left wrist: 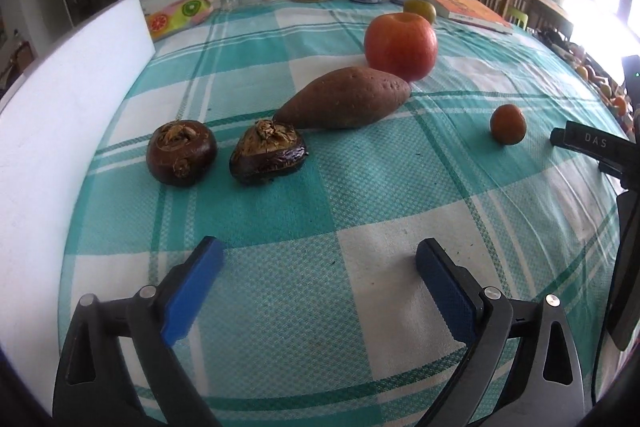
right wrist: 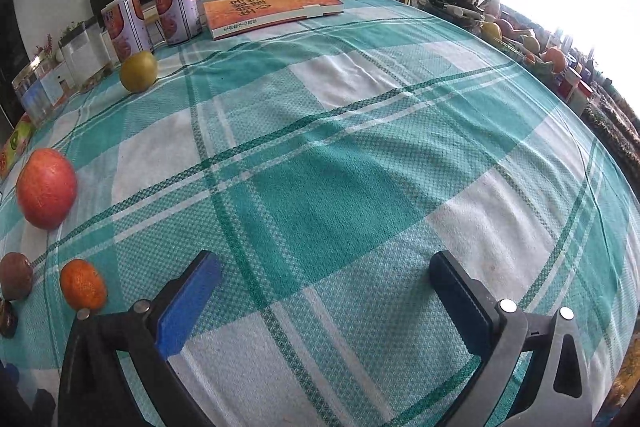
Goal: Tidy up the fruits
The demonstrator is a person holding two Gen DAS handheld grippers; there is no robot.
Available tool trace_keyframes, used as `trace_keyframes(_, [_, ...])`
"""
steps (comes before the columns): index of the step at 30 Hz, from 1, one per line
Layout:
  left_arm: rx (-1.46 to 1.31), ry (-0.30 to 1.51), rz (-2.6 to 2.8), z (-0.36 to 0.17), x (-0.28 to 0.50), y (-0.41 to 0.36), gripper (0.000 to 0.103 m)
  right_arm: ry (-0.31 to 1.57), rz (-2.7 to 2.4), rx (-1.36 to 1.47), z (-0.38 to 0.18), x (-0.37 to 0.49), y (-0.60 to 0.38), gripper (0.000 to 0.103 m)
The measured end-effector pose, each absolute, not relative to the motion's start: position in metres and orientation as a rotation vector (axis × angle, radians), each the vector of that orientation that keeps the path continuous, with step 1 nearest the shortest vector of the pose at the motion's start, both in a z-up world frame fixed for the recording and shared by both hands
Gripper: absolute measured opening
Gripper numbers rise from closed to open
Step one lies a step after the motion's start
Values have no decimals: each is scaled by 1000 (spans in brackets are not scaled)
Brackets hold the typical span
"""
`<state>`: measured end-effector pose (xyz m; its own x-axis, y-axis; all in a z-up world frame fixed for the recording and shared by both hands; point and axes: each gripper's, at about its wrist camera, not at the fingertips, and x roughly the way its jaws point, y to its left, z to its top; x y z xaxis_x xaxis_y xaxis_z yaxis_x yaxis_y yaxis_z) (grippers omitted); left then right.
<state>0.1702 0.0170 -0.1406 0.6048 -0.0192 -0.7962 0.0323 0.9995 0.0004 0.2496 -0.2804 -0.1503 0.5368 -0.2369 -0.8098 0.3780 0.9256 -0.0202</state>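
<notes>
Left gripper [left wrist: 320, 267] hangs over the checked table [left wrist: 360, 195], fingers wide apart, nothing between them. Centre frame: sweet potato [left wrist: 344, 99] touching the apple [left wrist: 400, 45], small orange [left wrist: 508, 123] to the right. Right gripper [right wrist: 326, 281] likewise spread and empty, over bare cloth.

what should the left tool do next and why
Probably ease the left tool forward toward the nearer water chestnut. Its jaws stand wide open with only tablecloth between them, and that dark chestnut lies loose just ahead, closer than the sweet potato or the apple.
</notes>
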Motion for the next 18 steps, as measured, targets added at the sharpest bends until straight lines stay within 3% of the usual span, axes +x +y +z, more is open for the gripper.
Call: trace_keyframes(18, [15,921,-29,-140,170,17,99,936,-368,163,-151,250,-281,103])
